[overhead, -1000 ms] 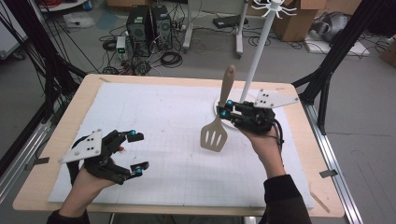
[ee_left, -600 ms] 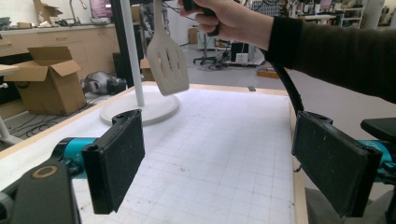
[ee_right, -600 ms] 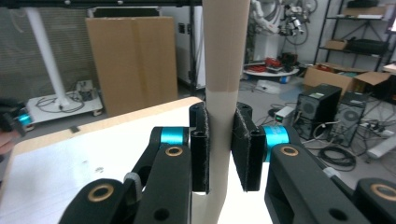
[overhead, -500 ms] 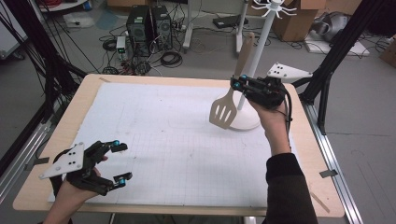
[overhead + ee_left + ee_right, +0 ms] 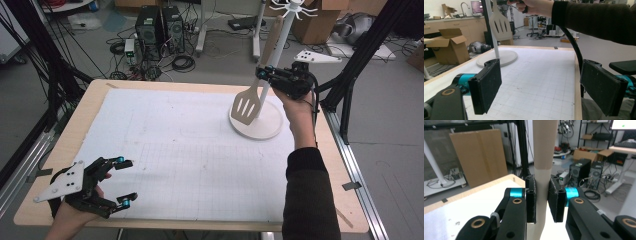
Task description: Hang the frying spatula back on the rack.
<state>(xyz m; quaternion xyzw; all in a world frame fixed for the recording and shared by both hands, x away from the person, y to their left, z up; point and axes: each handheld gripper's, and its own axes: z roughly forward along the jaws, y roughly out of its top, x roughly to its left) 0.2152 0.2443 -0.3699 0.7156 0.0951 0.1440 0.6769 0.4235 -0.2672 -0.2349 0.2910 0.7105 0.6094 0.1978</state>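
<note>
Two claws in my hands. My right gripper (image 5: 265, 72) pinches the spatula (image 5: 248, 104) by its handle, blade hanging over the white stand base (image 5: 267, 126) beside the pole (image 5: 281, 47). My left gripper (image 5: 125, 181) hovers spread wide, near the table's (image 5: 150, 87) front-left corner. Right gripper view adds what the high view lacks: both pads flat against the wooden handle (image 5: 544, 145). Left gripper view shows slots in the blade (image 5: 500, 23).

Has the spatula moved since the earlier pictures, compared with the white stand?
Yes. The spatula, held by the right gripper, has travelled toward the far right of the table and now hangs over the round base of the white stand.
</note>
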